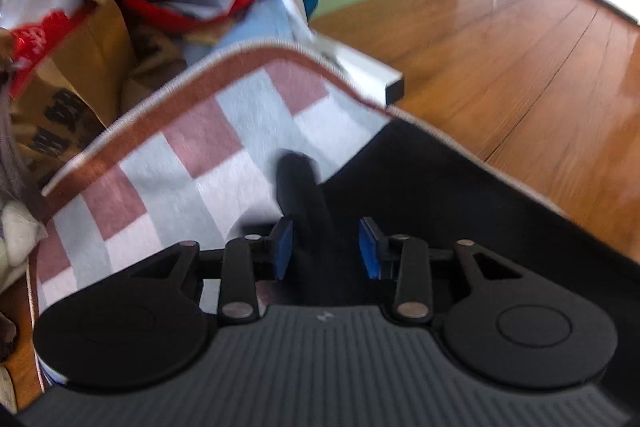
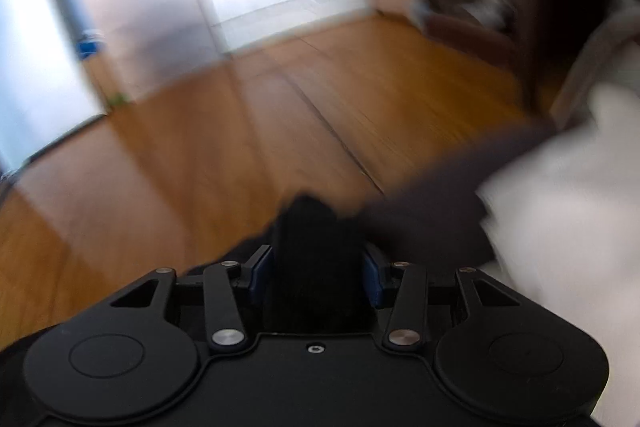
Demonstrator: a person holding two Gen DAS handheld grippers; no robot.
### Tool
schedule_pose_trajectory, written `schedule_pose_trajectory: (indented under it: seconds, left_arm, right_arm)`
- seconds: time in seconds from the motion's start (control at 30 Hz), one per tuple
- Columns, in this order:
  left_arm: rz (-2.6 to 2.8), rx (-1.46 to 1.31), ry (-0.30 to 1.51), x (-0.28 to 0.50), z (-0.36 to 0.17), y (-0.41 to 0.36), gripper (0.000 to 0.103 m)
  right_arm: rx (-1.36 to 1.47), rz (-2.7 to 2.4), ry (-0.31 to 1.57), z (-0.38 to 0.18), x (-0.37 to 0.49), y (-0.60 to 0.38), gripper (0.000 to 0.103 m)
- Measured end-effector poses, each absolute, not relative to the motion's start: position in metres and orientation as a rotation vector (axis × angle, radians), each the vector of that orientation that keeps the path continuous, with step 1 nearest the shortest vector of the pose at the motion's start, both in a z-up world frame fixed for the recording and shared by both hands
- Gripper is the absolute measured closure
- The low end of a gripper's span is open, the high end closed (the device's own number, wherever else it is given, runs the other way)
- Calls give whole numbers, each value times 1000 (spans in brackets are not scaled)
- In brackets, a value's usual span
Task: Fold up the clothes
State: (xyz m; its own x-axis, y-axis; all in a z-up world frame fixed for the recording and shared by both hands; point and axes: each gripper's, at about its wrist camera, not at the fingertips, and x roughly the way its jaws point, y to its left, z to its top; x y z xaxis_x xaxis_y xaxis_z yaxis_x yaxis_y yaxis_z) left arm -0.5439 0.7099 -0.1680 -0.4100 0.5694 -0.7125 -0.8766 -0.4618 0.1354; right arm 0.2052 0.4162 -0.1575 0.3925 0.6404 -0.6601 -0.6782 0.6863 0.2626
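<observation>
A black garment (image 1: 440,195) lies over a checked red, grey and white blanket (image 1: 192,155). A bunched fold of it stands up between the blue pads (image 1: 283,247) of my left gripper (image 1: 326,247), which is shut on it. In the right wrist view, another bunch of the black garment (image 2: 312,223) fills the gap between the pads of my right gripper (image 2: 318,275), held above the wooden floor (image 2: 240,147). That view is heavily blurred. The garment trails off to the right as a dark band (image 2: 432,211).
A heap of mixed clothes (image 1: 100,67) in yellow, red, blue and dark grey lies beyond the blanket's brown edge. A white bar with a black end (image 1: 360,67) slants down beside it. Wooden floor (image 1: 520,47) spreads to the right. White cloth (image 2: 560,187) lies at the right.
</observation>
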Motion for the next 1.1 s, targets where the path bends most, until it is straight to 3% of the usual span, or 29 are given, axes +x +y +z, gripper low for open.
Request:
schedule_pose_trajectory:
  seconds: [0.03, 0.3, 0.5, 0.77, 0.87, 0.97, 1.1]
  left_arm:
    - [1937, -725, 624, -531, -165, 712, 55]
    - [1279, -827, 524, -374, -162, 704, 50]
    - [827, -790, 665, -240, -185, 657, 50]
    - [560, -744, 808, -167, -214, 622, 50]
    - [570, -727, 869, -157, -220, 622, 50]
    - [580, -733, 925, -151, -224, 621, 50]
    - [585, -707, 951, -148, -231, 611, 50]
  right_arm:
    - [-31, 825, 813, -160, 207, 410, 50]
    - [-24, 1034, 805, -123, 181, 380, 43]
    - [-340, 1102, 776, -163, 136, 406, 44]
    - [-640, 861, 700, -222, 149, 440, 44]
    - [-674, 898, 672, -219, 151, 449, 81]
    - [-715, 849, 465, -188, 129, 441, 84]
    - [-688, 805, 647, -206, 158, 445, 81]
